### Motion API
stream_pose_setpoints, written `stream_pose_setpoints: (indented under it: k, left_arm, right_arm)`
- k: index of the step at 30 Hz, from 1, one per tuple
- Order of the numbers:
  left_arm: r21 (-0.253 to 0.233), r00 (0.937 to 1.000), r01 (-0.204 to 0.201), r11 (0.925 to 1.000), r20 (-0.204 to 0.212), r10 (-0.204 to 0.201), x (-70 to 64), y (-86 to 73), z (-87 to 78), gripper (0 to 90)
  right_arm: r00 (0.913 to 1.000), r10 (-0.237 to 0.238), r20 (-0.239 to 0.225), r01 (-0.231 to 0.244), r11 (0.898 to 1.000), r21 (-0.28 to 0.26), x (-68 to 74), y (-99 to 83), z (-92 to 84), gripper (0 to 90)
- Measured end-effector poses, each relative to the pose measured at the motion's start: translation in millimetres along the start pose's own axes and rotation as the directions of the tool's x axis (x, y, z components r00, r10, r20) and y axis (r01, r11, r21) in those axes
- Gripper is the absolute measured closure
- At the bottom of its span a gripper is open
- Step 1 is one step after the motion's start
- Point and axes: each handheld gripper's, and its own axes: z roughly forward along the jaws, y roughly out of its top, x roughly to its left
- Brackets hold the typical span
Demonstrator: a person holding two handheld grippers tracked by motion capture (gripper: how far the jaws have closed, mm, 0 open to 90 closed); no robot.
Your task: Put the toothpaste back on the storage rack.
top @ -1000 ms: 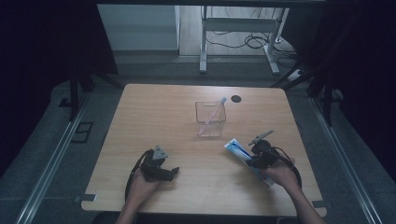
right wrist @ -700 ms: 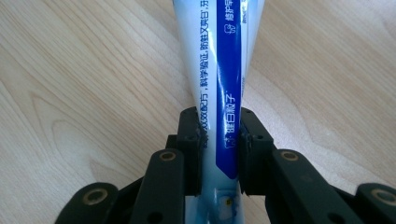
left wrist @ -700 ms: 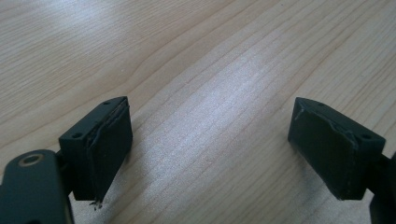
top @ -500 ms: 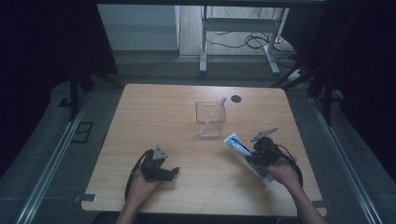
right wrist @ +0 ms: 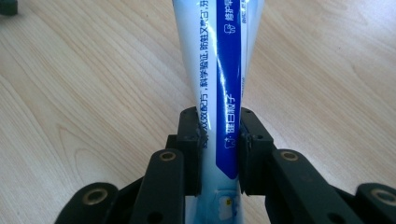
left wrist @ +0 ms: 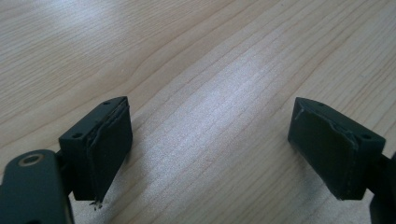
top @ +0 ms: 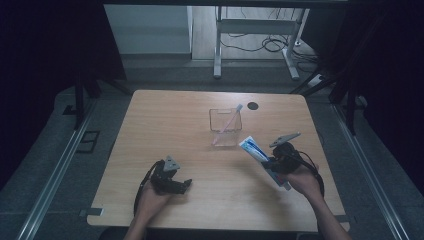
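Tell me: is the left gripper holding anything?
No, in its own view the left gripper has its jaws wide apart over bare table, nothing between them.

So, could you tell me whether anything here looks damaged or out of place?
One small thing: the left gripper has a frayed pad, its edge peeling near the bottom. Otherwise the tube sits straight in the right gripper, nothing spilled.

Dim, dark-edged high view; gripper views bright, sharp, slightly glary.
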Motion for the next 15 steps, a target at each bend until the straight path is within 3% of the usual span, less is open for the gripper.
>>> stream_pose_setpoints:
  k: [15]
  left_arm:
    - [0.002,1.0000,-0.004,1.0000,0.000,0.004,0.3,0.2,-0.1,13.9]
  right_arm:
    - [0.9996,0.026,-0.012,-0.027,0.996,-0.082,-2.1,19.8,-12.7,73.8]
